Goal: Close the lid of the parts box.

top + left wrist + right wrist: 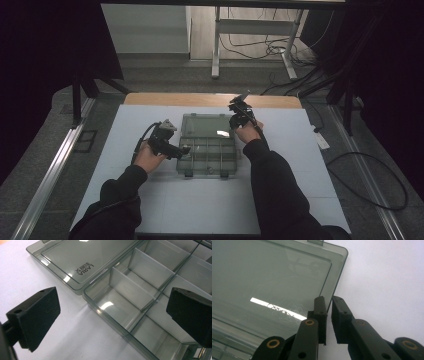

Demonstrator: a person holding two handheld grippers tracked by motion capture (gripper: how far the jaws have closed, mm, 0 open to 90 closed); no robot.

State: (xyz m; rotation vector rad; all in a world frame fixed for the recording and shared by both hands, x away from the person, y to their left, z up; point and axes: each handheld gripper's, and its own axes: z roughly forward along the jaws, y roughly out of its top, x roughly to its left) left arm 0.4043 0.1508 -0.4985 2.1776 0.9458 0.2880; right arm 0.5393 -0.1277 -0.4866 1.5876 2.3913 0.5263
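The lid (pixel 274 277) edge sits pinched in the right claw (pixel 329 312) (near its corner).

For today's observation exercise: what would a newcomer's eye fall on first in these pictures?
First, the smoky transparent organizer box lying open mid-table, its empty divided compartments nearest the person and its lid folded back flat on the white table. Next, the right tongs clamped on the lid's edge. The left tongs stand wide open at the box's left side.

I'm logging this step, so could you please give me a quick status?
Right claw shut on lid edge. Left claw open, straddling box wall. Box open, compartments empty. Nothing in the way.
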